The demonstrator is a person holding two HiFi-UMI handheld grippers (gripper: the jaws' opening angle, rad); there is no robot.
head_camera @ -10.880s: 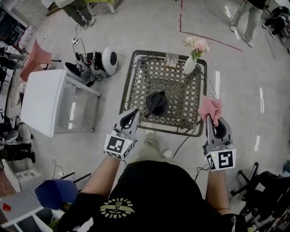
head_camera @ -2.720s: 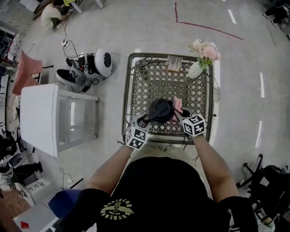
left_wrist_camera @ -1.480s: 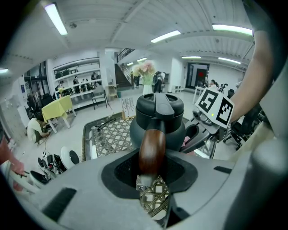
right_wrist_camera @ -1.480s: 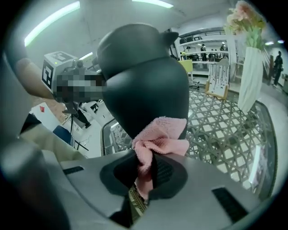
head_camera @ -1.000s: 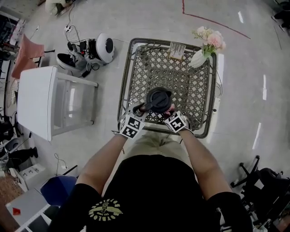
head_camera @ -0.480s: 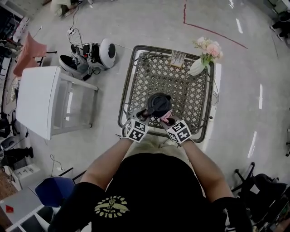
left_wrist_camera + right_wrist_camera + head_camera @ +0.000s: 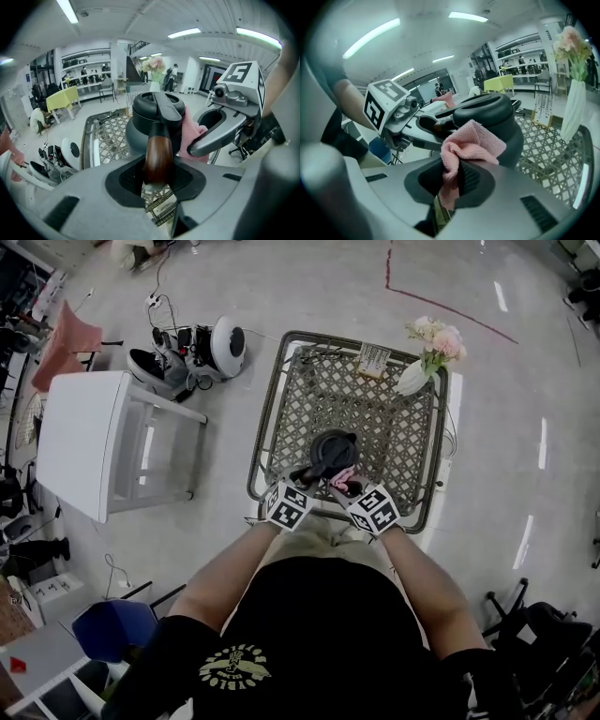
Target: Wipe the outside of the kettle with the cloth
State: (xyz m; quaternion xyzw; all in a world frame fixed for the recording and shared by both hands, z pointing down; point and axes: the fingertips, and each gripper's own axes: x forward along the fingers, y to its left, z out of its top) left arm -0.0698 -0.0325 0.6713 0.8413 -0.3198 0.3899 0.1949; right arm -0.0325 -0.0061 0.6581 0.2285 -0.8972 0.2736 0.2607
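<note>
Our left gripper (image 7: 157, 177) (image 7: 305, 476) is clamped on the brown handle (image 7: 158, 152) of the dark kettle (image 7: 137, 135), both jaws pressed against the wood from either side. Our right gripper (image 7: 454, 182) (image 7: 341, 487) has its jaws pinched on a pink cloth (image 7: 469, 146), which bunches up out of the grip. A loose fold lies against the kettle (image 7: 512, 127) just under the lid.

From above, we see the two grippers meeting at the kettle (image 7: 333, 450). The left comes in from the near-left and the right from the near side, with the cloth (image 7: 345, 475) between the right gripper and the kettle's near flank. In the left gripper view, the cloth (image 7: 190, 133) shows on the kettle's right side, with the other gripper right behind it.

The kettle is over the woven lattice table (image 7: 272, 409). It sits closer to the near edge than the far one, roughly midway between the left and right edges. We cannot tell whether its base rests on the lattice.

At the table's far right corner stands a white vase (image 7: 412, 378) (image 7: 573, 112) of pink flowers (image 7: 436, 336). A small printed card (image 7: 373, 360) lies against the far edge, left of the vase.

On the floor off the table's left edge stands a white side table (image 7: 80, 442). Beyond it are a round white appliance (image 7: 228, 341) and a tangle of cables. A red line (image 7: 441, 306) runs across the pale floor past the far edge.
</note>
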